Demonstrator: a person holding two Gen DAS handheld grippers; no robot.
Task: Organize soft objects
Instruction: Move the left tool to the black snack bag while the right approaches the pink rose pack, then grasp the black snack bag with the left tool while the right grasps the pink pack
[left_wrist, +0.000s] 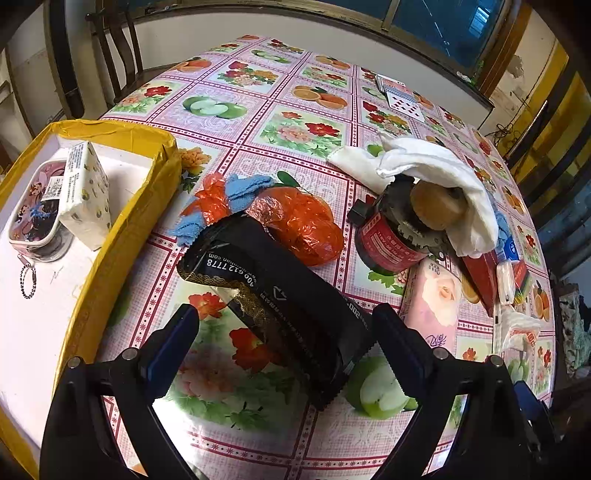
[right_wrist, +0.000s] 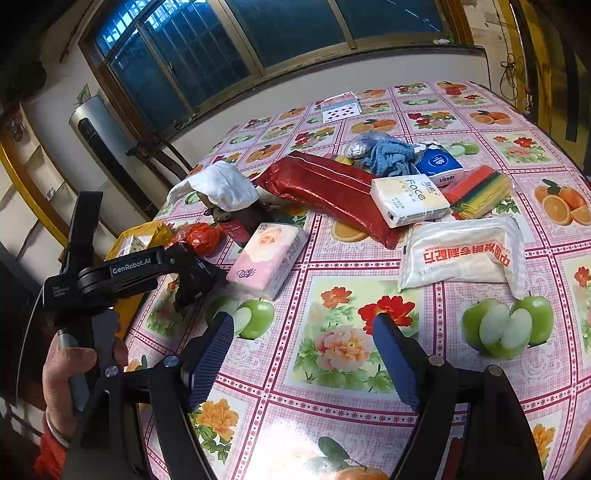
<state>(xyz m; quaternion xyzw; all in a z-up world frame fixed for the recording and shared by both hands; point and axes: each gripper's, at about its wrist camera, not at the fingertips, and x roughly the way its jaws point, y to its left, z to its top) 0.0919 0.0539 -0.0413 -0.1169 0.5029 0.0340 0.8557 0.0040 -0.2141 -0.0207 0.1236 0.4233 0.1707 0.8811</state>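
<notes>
My left gripper (left_wrist: 284, 321) is open, its fingers on either side of the near end of a black foil pouch (left_wrist: 273, 291) that lies flat on the tablecloth; neither pad clearly touches it. Behind the pouch lie an orange plastic bag (left_wrist: 306, 225) and a blue cloth (left_wrist: 240, 192). A white cloth (left_wrist: 443, 173) drapes over a red-labelled jar (left_wrist: 388, 236). My right gripper (right_wrist: 303, 325) is open over bare tablecloth, with nothing between its fingers. Beyond it lie a pink tissue pack (right_wrist: 269, 258), a red pouch (right_wrist: 332, 192), a "Face" tissue pack (right_wrist: 410, 199) and a white packet (right_wrist: 461, 258).
A yellow-edged box (left_wrist: 122, 229) at the left holds a tissue pack (left_wrist: 86, 192) and a printed zip pouch (left_wrist: 37, 214). Playing cards (right_wrist: 340, 107) lie at the far side. A blue Vinda pack (right_wrist: 439, 162) and a coloured stack (right_wrist: 480, 192) sit at right. A hand (right_wrist: 70, 373) holds the left gripper.
</notes>
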